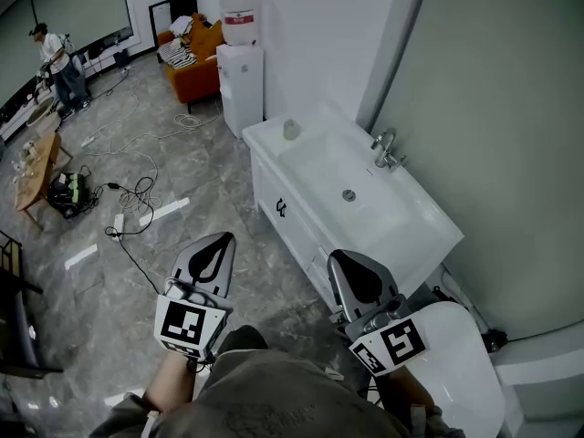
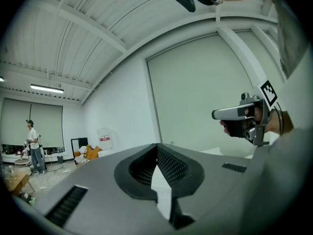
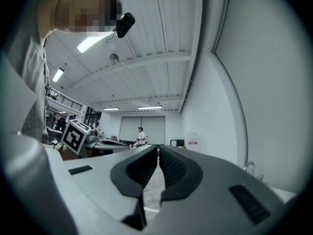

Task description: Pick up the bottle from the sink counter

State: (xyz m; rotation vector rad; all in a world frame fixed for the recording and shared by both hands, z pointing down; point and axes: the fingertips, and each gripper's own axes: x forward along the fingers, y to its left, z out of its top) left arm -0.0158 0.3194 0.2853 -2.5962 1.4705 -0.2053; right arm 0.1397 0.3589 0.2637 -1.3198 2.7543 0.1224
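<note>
In the head view a small pale bottle stands upright on the far left corner of the white sink counter, left of the basin. Both grippers hang low in front of me, well short of the counter and apart from the bottle. My left gripper is shut with nothing in it; its jaws meet at the tips in the left gripper view. My right gripper is also shut and empty, pointing across the room. The bottle does not show in either gripper view.
A chrome faucet rises at the counter's back edge by the wall. Beyond the counter stand a white water dispenser and an orange sofa. Cables trail over the grey floor; a person stands far left. A white rounded fixture sits by my right gripper.
</note>
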